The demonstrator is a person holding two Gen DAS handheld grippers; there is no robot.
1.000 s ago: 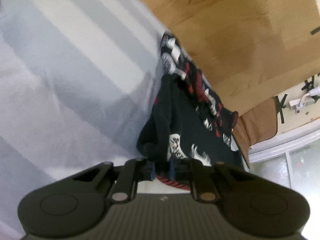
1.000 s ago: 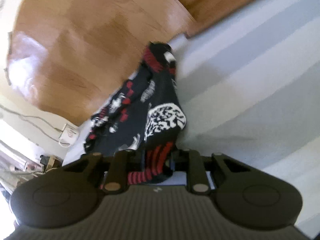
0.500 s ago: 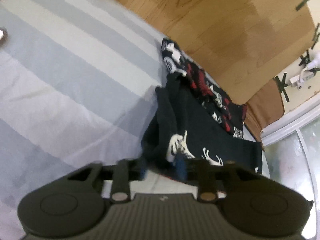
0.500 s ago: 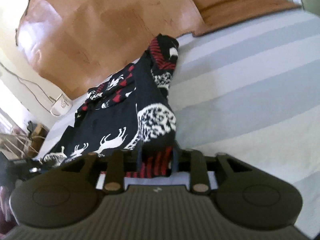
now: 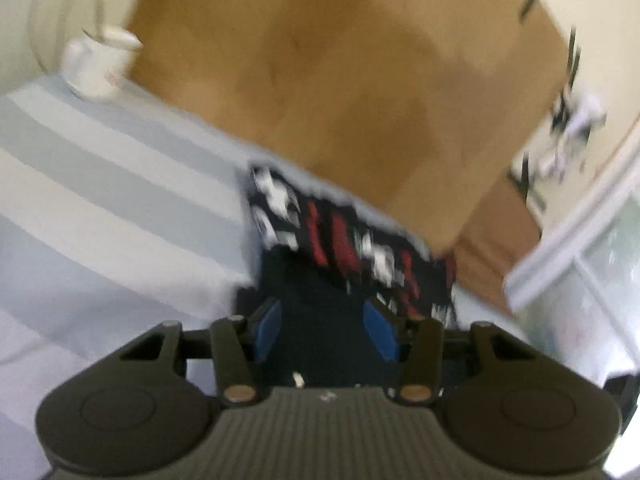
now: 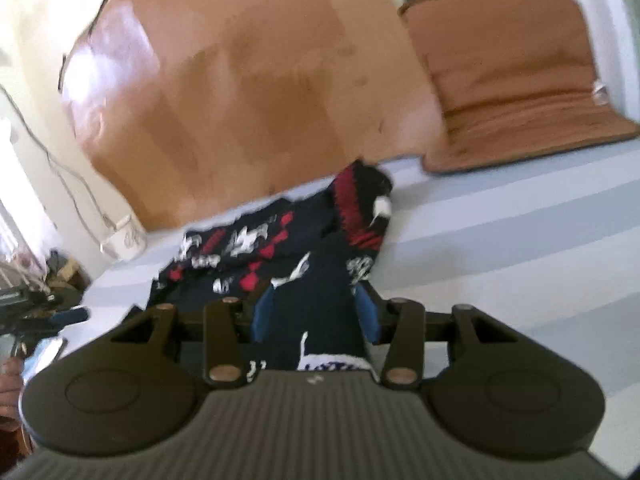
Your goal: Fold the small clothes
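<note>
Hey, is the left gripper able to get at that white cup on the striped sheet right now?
Probably yes: the left gripper is opening over the dark garment, pads clear, and only bare striped sheet lies before the white cup.

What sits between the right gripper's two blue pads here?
In the right wrist view, a fold of the dark patterned garment lies between the right gripper pads, which stand apart from it.

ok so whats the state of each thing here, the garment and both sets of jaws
dark patterned garment: lying on the striped sheet, partly folded over itself, not gripped
left gripper: jaws opening, blue pads clear of the dark cloth between them
right gripper: jaws apart, cloth between them, pads not pressing on it
white cup: upright at the sheet's far edge
</note>
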